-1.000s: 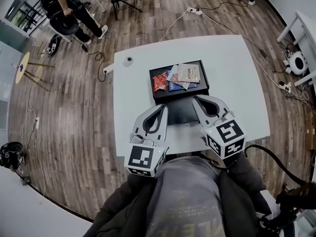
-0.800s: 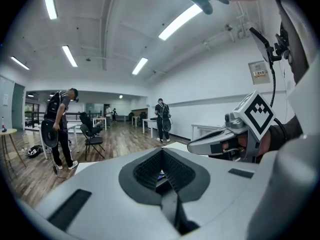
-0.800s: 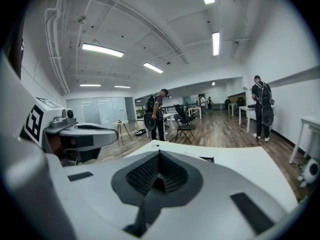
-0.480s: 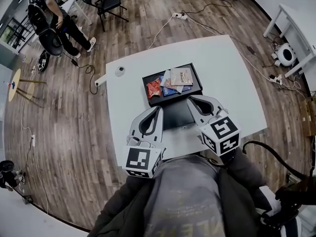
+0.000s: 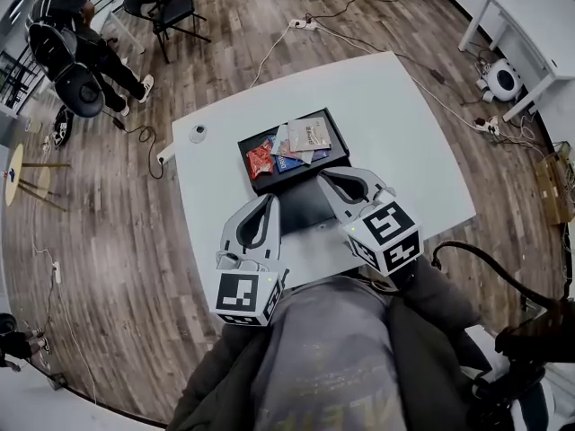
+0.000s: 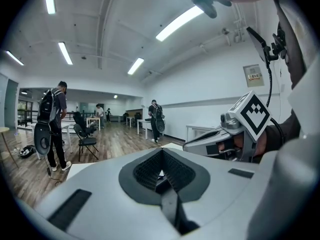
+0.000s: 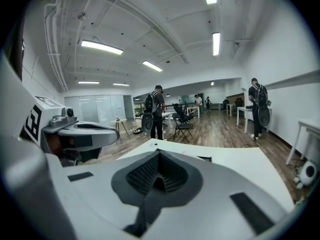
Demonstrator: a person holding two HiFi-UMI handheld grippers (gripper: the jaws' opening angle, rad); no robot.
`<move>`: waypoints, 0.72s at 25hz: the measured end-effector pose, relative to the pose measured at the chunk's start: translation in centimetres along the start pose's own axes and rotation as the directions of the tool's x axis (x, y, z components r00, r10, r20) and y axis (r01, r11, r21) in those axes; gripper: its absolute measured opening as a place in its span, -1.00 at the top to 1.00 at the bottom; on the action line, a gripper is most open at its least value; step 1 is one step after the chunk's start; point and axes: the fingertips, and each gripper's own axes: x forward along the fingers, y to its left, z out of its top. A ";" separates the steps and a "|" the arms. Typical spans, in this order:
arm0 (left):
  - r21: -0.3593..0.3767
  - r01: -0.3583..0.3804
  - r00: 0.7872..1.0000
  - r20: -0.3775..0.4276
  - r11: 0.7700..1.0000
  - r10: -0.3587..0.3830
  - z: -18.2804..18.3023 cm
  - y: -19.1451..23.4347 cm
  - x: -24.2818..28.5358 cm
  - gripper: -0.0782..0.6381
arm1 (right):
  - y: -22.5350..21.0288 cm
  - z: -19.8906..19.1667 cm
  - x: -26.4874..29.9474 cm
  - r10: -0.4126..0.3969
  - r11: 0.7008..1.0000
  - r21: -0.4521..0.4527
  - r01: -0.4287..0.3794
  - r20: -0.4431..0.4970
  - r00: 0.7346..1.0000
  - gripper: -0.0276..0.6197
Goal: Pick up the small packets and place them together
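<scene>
Several small packets lie piled in a black tray [image 5: 249, 180] on the white table [image 5: 395, 151]: a red one [image 5: 260, 160], a blue one [image 5: 288, 162] and a pale one [image 5: 309, 134] on top. My left gripper [image 5: 268, 201] hangs over the table's near edge, shut and empty. My right gripper [image 5: 325, 176] is beside it, its tips just short of the tray's near side, also shut with nothing held. The left gripper view shows closed jaws [image 6: 161, 151] and the right gripper [image 6: 240, 129] alongside. The right gripper view shows closed jaws [image 7: 159, 153] pointing across the table.
A dark flat panel [image 5: 303, 206] lies between the two grippers, against the tray. A small round object [image 5: 198, 133] sits near the table's far left corner. Cables [image 5: 269, 48] run over the wooden floor. A person [image 5: 67, 34] stands by chairs far left; another white table [image 5: 530, 34] is at right.
The head view has swung, so table and tray sit further left and look turned. Both grippers stay shut and empty in front of the body, shifted slightly left with the view.
</scene>
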 end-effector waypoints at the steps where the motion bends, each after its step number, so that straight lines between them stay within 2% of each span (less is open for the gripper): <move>1: 0.000 -0.003 1.000 0.000 1.000 0.003 0.0 0.0 0.0 0.78 | 0.0 0.0 0.0 0.003 1.000 0.002 -0.003 0.000 1.000 0.90; 11: -0.012 -0.006 1.000 -0.006 1.000 0.006 -0.5 -0.1 -0.1 0.78 | -0.4 -1.0 0.1 0.003 1.000 0.017 -0.003 -0.014 1.000 0.90; 15: -0.013 -0.109 0.994 -0.012 0.994 0.109 -0.1 1.6 -1.9 0.78 | 1.3 -0.3 2.2 0.088 0.996 -0.004 -0.088 -0.005 0.996 0.90; 18: -0.026 -0.153 0.988 -0.034 0.988 0.152 0.4 -0.3 -2.1 0.78 | 1.5 0.4 0.9 0.154 0.988 -0.009 -0.155 -0.018 0.988 0.90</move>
